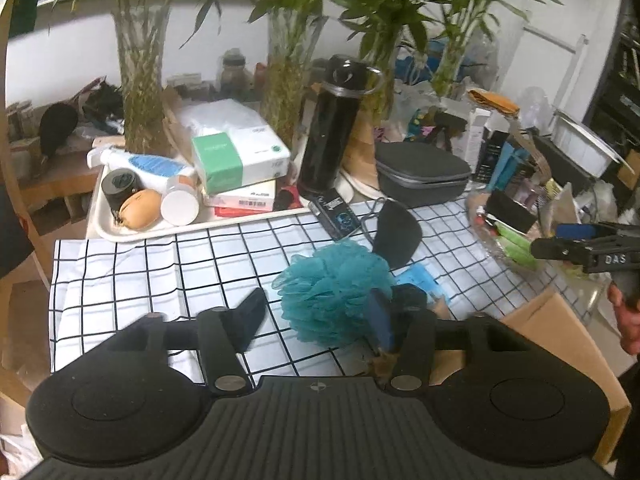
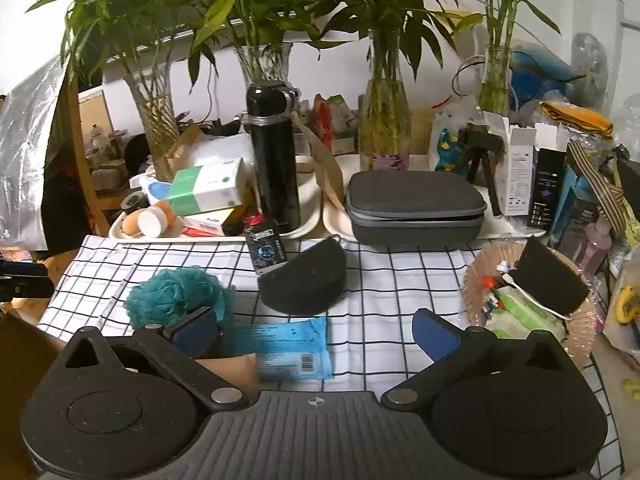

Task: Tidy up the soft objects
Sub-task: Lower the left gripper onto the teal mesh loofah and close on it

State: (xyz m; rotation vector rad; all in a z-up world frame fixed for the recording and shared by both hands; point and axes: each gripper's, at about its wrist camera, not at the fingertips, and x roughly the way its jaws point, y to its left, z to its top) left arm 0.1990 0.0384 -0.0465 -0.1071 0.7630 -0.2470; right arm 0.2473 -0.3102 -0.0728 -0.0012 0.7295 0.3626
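A teal mesh bath pouf [image 1: 334, 290] lies on the checked cloth [image 1: 160, 268]; it also shows in the right wrist view [image 2: 172, 294]. My left gripper [image 1: 316, 314] is open, its right finger touching the pouf's right side. A black soft pad [image 1: 396, 236] lies behind the pouf, also in the right wrist view [image 2: 304, 280]. A blue wipes packet [image 2: 288, 348] lies in front of my right gripper [image 2: 316, 334], which is open and empty above it. The right gripper shows in the left wrist view [image 1: 576, 246] at the far right.
A cream tray [image 1: 132, 234] with bottles and boxes, a black flask [image 1: 332, 128], a grey zip case [image 2: 414, 208] and plant vases stand behind the cloth. A pink woven basket [image 2: 472, 276] holds a black sponge at right. A cardboard box [image 1: 560, 344] sits at the front.
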